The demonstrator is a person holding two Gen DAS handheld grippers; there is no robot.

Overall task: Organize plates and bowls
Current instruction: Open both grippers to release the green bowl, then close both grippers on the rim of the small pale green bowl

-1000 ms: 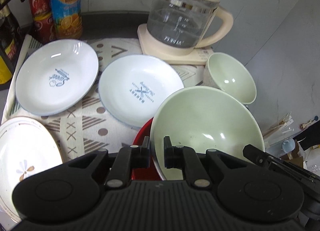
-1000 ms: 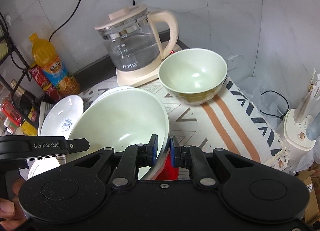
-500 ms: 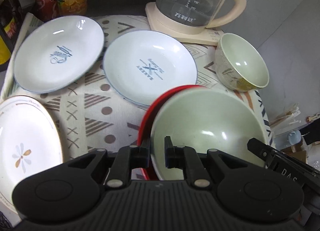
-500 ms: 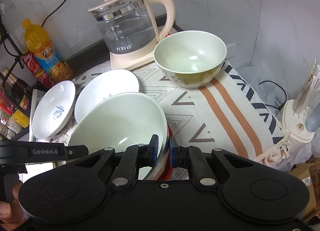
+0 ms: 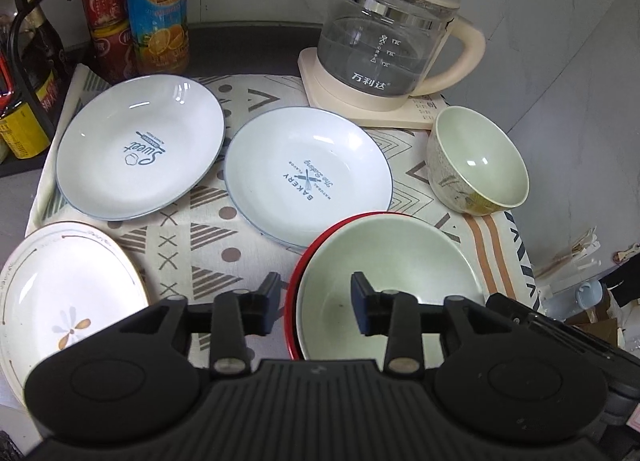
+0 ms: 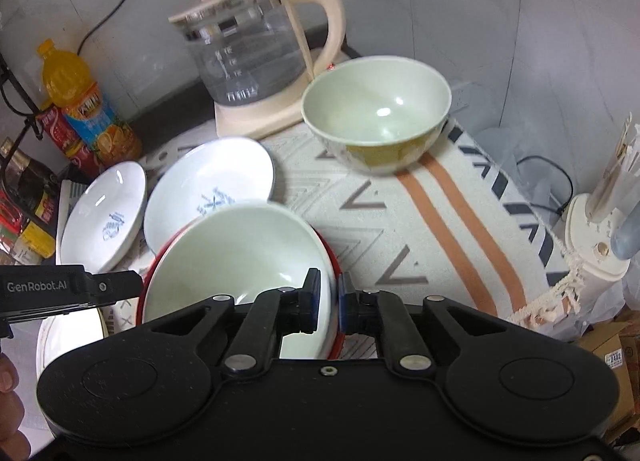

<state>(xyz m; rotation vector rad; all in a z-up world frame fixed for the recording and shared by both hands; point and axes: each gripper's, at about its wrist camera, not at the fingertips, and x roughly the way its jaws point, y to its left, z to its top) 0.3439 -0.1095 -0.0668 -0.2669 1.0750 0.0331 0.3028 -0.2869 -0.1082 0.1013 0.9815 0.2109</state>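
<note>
Two nested bowls [image 5: 384, 261], pale-green inside red.

Even, cool indoor light falls from above, leaving small bright glints inside the small green bowl [image 6: 376, 117] and on the glass kettle [image 5: 380, 41], with only soft shadows under the dishes. Both fisheye views bend straight lines and darken at the corners. The right wrist view is slightly smeared, and the flower-patterned plate [image 6: 70, 327] at its lower left is blown out white.
</note>
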